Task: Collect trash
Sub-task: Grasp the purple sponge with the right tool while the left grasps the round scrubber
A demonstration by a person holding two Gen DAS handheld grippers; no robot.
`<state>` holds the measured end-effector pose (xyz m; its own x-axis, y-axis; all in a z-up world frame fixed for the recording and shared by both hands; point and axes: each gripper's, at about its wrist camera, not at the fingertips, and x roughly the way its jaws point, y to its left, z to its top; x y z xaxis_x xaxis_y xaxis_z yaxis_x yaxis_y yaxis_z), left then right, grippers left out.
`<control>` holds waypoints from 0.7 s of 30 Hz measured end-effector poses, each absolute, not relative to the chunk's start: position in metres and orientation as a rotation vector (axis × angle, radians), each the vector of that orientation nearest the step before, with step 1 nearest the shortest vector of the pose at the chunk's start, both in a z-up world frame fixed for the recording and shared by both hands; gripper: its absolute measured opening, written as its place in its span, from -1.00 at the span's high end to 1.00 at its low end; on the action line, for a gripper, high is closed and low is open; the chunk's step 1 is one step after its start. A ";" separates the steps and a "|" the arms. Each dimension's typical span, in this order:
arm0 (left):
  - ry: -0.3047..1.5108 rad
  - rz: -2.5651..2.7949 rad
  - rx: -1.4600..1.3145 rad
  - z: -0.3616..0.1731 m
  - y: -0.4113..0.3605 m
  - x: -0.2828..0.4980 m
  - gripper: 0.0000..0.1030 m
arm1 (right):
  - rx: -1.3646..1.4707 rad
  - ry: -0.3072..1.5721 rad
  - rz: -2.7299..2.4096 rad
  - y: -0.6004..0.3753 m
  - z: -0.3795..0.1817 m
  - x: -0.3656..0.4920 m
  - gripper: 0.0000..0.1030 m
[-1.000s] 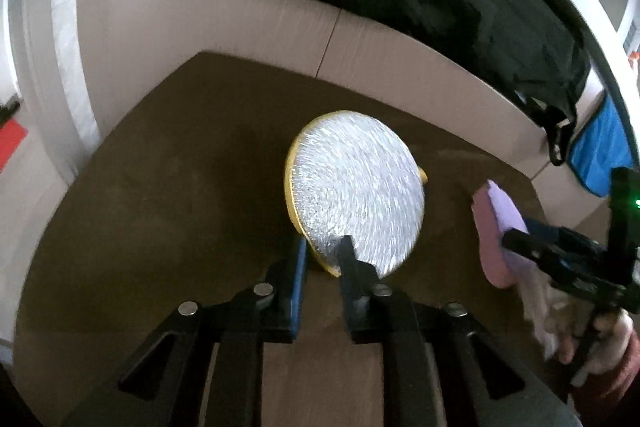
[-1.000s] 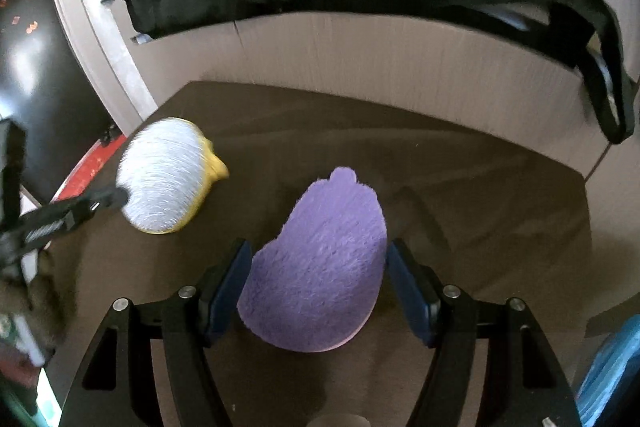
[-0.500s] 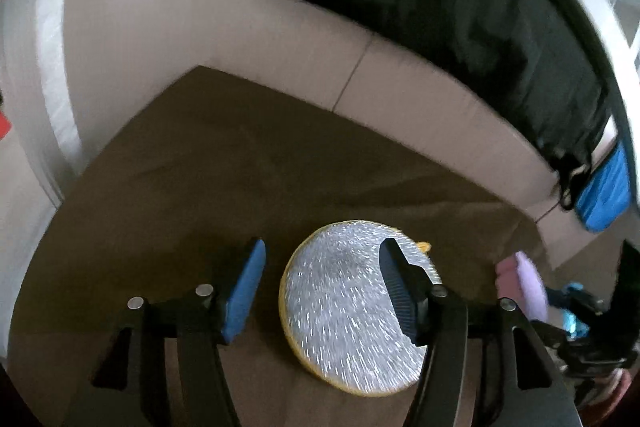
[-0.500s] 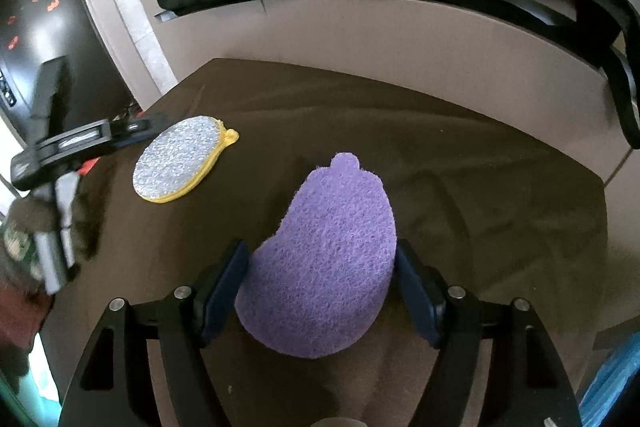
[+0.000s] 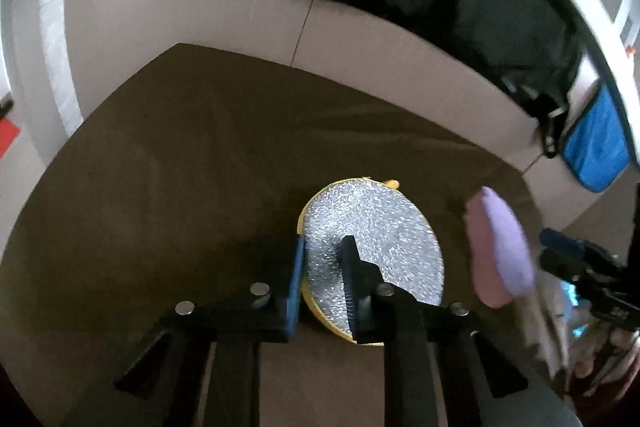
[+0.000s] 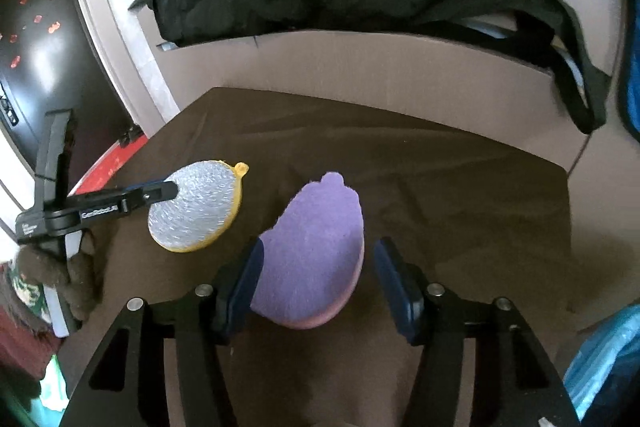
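A: How far along?
B: Left gripper (image 5: 322, 281) pinches the silver scrubber (image 5: 374, 251) at its seven-o'clock edge.
A: And right?
B: Right gripper (image 6: 316, 285) gapes around the purple sponge (image 6: 310, 259) (ungripped); both on the brown table (image 6: 460, 187), nothing binned.

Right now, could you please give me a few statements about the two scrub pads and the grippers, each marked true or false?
1. The left gripper is shut on the silver and yellow scrub pad. True.
2. The purple scrub pad sits between the spread fingers of the right gripper. True.
3. The right gripper's fingers are clamped tight on the purple scrub pad. False: a gap shows between the pad and the right-hand finger.
4. The brown cloth under the pads is bright blue. False: it is dark brown.
5. The silver and yellow scrub pad is square. False: it is round, with a small yellow tab at its edge.
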<state>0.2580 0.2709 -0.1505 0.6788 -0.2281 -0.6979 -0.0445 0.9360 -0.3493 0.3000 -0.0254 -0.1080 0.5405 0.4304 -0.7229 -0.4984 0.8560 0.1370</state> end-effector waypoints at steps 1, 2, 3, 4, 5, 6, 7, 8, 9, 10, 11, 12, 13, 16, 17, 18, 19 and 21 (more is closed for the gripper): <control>0.810 -0.109 -0.356 -0.147 0.267 0.247 0.64 | -0.087 0.836 0.557 -0.027 -0.108 0.296 -0.06; 0.803 -0.112 -0.355 -0.145 0.263 0.241 0.65 | -0.081 0.829 0.559 -0.029 -0.108 0.291 -0.08; 0.791 -0.118 -0.354 -0.142 0.260 0.232 0.65 | -0.083 0.821 0.557 -0.030 -0.108 0.285 -0.12; 0.784 -0.122 -0.353 -0.140 0.256 0.225 0.65 | -0.087 0.819 0.552 -0.031 -0.109 0.283 -0.22; 0.779 -0.129 -0.353 -0.138 0.255 0.215 0.65 | -0.084 0.820 0.547 -0.030 -0.112 0.280 -0.30; 0.778 -0.131 -0.353 -0.136 0.252 0.207 0.66 | -0.076 0.823 0.546 -0.029 -0.114 0.279 -0.31; 0.777 -0.130 -0.353 -0.134 0.251 0.202 0.66 | -0.065 0.833 0.543 -0.027 -0.117 0.281 -0.31; 0.776 -0.119 -0.344 -0.134 0.249 0.193 0.66 | -0.038 0.853 0.534 -0.026 -0.120 0.284 -0.31; 0.778 -0.100 -0.335 -0.134 0.249 0.187 0.66 | -0.011 0.867 0.536 -0.024 -0.122 0.286 -0.31; 0.779 -0.081 -0.333 -0.135 0.253 0.181 0.66 | 0.020 0.879 0.543 -0.023 -0.125 0.290 -0.31; 0.780 -0.073 -0.336 -0.137 0.253 0.180 0.66 | 0.039 0.884 0.541 -0.019 -0.127 0.294 -0.35; 0.784 -0.064 -0.354 -0.140 0.257 0.174 0.66 | 0.035 0.885 0.517 -0.013 -0.129 0.298 -0.37; 0.785 -0.060 -0.367 -0.143 0.260 0.168 0.66 | 0.019 0.887 0.493 -0.007 -0.132 0.302 -0.37; 0.797 -0.065 -0.399 -0.152 0.266 0.160 0.65 | -0.032 0.915 0.454 0.011 -0.142 0.314 -0.46; 0.796 -0.072 -0.413 -0.155 0.268 0.158 0.64 | -0.052 0.930 0.434 0.016 -0.145 0.319 -0.46; 0.792 -0.083 -0.426 -0.156 0.271 0.157 0.58 | -0.061 0.928 0.432 0.017 -0.145 0.321 -0.45; 0.788 -0.098 -0.435 -0.156 0.272 0.158 0.43 | -0.067 0.923 0.442 0.017 -0.144 0.322 -0.42; 0.760 -0.157 -0.451 -0.153 0.277 0.157 0.00 | -0.047 0.920 0.473 0.010 -0.141 0.320 -0.39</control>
